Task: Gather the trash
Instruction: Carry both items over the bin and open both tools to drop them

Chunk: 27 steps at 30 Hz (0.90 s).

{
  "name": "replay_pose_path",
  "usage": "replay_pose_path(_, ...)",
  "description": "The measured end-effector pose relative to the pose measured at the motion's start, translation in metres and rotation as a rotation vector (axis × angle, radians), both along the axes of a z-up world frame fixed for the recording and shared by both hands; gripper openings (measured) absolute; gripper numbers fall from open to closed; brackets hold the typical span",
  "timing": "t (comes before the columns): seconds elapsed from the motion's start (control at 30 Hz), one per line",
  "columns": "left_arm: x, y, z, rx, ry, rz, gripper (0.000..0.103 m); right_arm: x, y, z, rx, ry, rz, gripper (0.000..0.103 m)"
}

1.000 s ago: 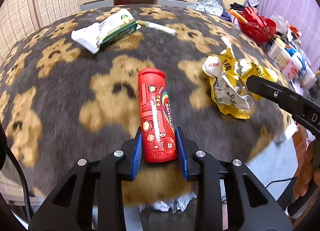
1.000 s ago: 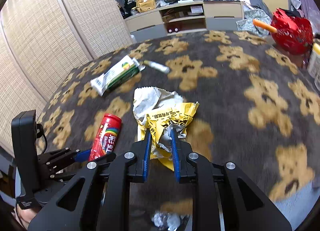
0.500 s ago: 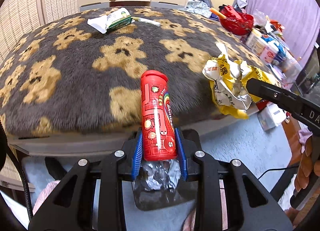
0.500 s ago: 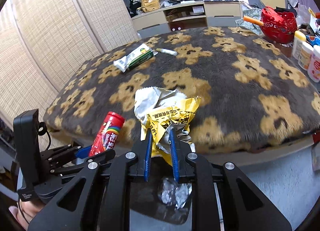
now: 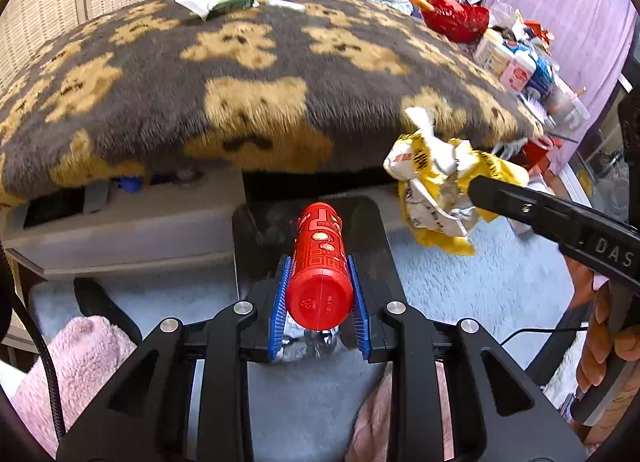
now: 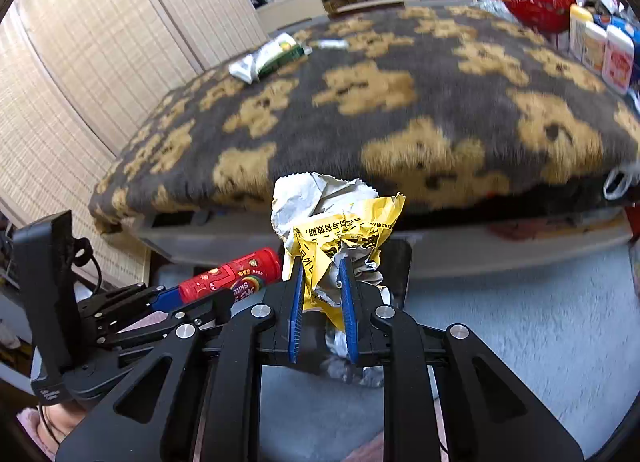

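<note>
My left gripper (image 5: 319, 298) is shut on a red Skittles tube (image 5: 320, 262), held in the air over a black bin (image 5: 372, 238) on the floor in front of the bed. My right gripper (image 6: 322, 294) is shut on a crumpled yellow and silver wrapper (image 6: 340, 234), also off the bed and above the bin. The wrapper shows in the left wrist view (image 5: 436, 181) to the right of the tube. The tube shows in the right wrist view (image 6: 232, 276) at the left. Crumpled foil (image 5: 308, 342) lies in the bin below the tube.
A bear-patterned blanket (image 5: 248, 61) covers the bed. A green and white packet (image 5: 218, 1) and a small tube (image 6: 330, 44) lie at its far side. A red bag (image 5: 456, 17) and bottles (image 5: 516, 65) stand at the right. Pale blue carpet (image 6: 520, 322) covers the floor.
Both grippers have pulled back off the bed and lowered with their loads. They now hang over the black bin on the floor.
</note>
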<state>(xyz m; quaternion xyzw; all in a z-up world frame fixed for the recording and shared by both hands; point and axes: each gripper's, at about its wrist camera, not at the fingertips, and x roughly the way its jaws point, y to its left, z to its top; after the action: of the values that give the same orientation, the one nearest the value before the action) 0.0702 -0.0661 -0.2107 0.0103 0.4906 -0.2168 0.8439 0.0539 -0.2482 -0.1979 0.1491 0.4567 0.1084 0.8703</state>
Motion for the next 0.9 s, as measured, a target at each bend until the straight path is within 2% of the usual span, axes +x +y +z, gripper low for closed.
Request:
replay_pose_path(0.4,-0.001,0.000,-0.056,0.051,0.089,-0.015,0.026,0.008,0.007,-0.063,0.015,0.142,-0.026,0.019)
replay_pose_path(0.7,0.005,0.005,-0.075,0.030,0.149,-0.012,0.026,0.017,0.019,-0.082,-0.006,0.183,-0.029,0.022)
replay_pose_path(0.77,0.007,0.007,-0.076,0.026,0.163,-0.004,0.026,0.021,0.021,-0.082,-0.010,0.185,-0.033,0.025)
replay_pose_path(0.8,0.008,0.008,-0.077,0.025,0.169,0.002,0.027,0.022,0.021,-0.082,-0.012,0.183,-0.039,0.031)
replay_pose_path(0.9,0.011,0.011,-0.076,0.018,0.175,0.013,0.044,0.024,0.019,-0.077,-0.008,0.167,-0.053,0.053)
